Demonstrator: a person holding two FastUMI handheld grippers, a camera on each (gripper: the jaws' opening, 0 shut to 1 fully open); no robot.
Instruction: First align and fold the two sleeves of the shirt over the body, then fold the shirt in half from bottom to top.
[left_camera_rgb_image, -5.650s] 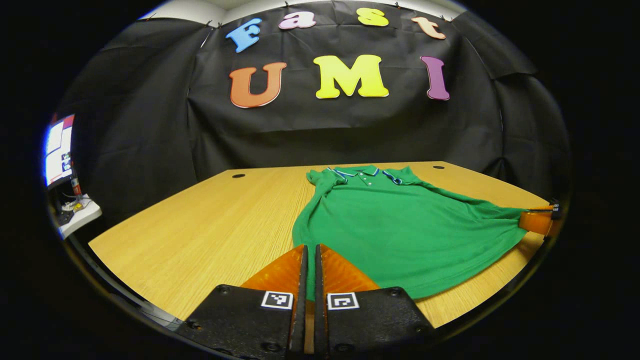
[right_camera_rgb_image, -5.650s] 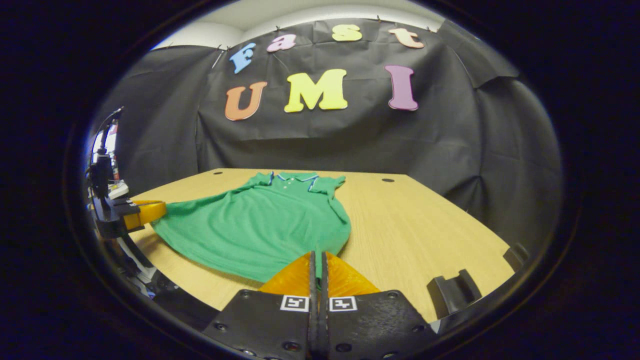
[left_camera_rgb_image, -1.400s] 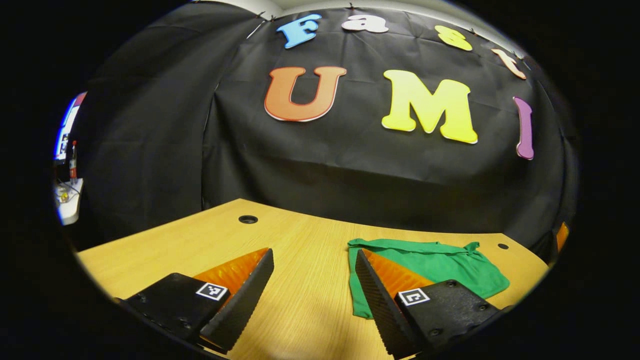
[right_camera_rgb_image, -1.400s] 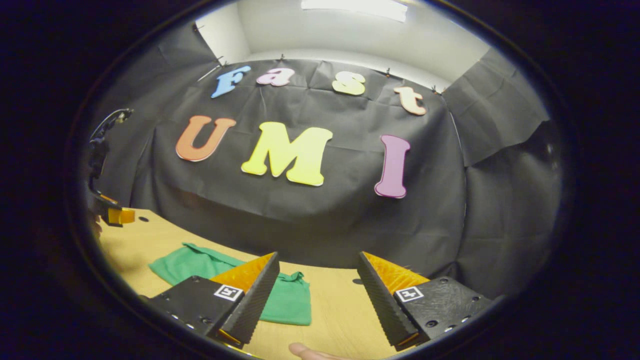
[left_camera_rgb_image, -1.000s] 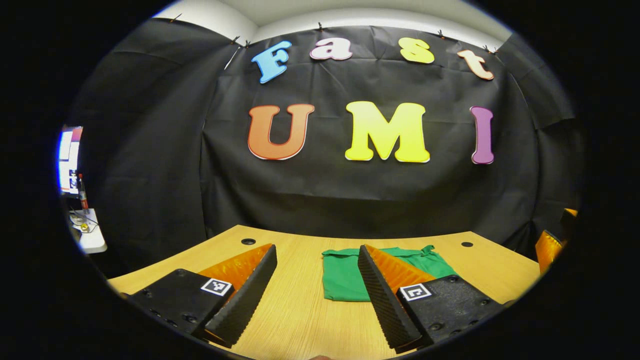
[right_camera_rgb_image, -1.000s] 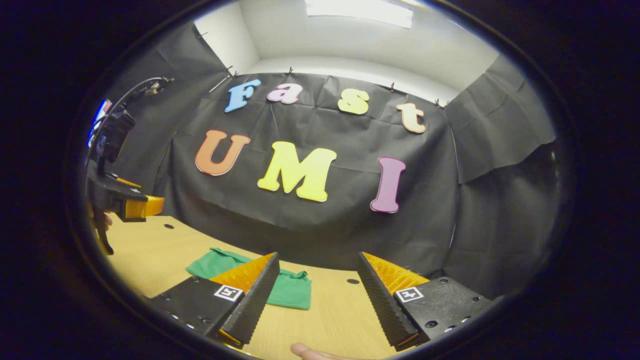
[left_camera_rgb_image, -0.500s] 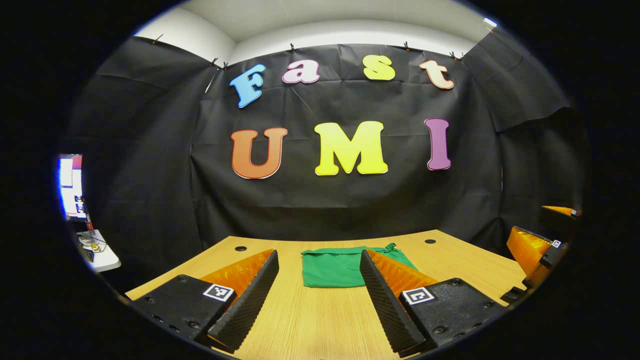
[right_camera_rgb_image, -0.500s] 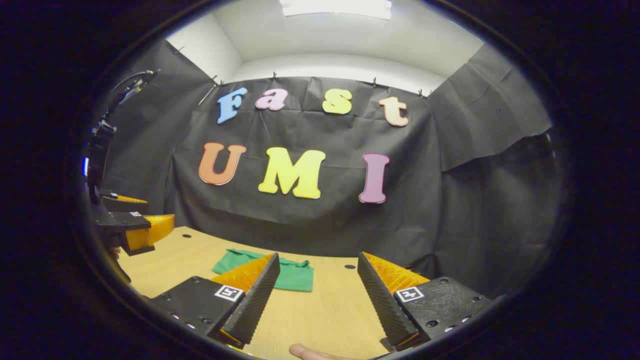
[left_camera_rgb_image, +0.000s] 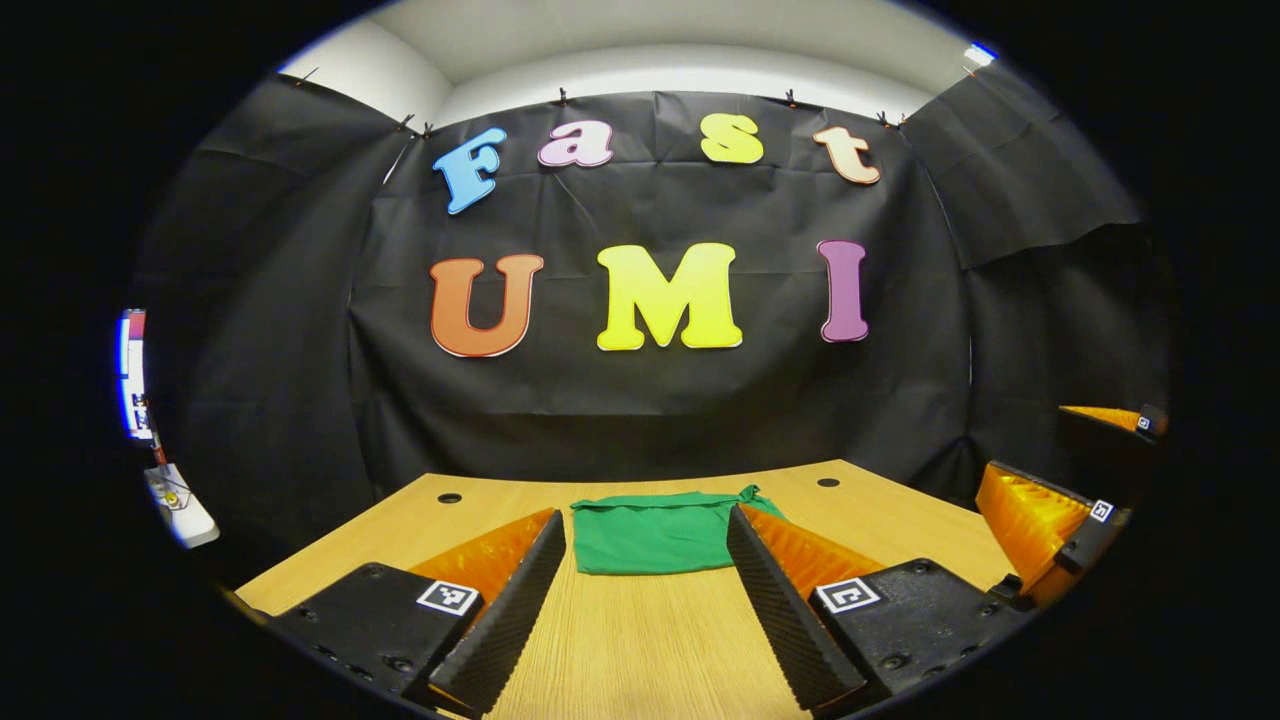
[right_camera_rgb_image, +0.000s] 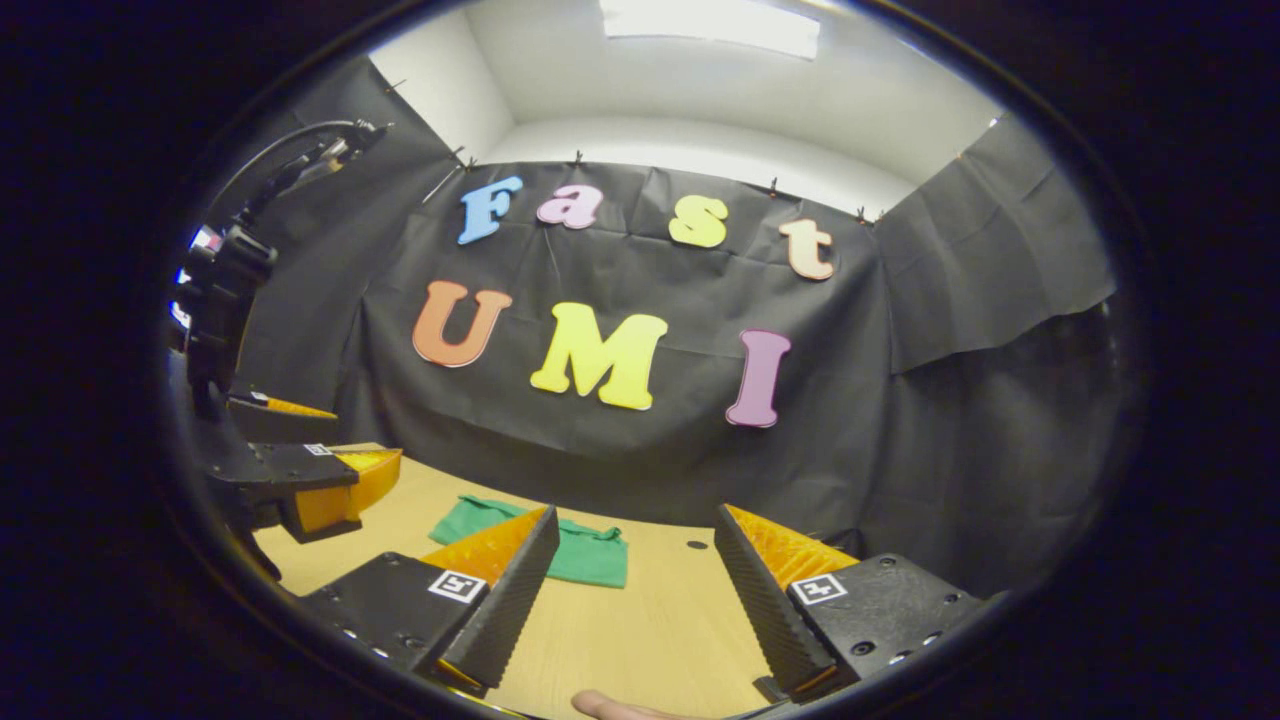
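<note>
Folded shirt (left_camera_rgb_image: 655, 535) beyond parted tongs (left_camera_rgb_image: 645, 545)

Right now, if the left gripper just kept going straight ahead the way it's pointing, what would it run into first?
Probably the folded green shirt. The left gripper is open, and the shirt lies on the wooden table directly ahead, framed between its fingers. If the gripper travels above the table, it could pass over the shirt and reach the black cloth wall; depth is unclear.

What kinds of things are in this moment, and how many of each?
Green shirt, folded flat on the table: 1
Wooden table: 1
Grippers, both open and off the shirt: 2, left gripper and right gripper
Total: 4
</note>
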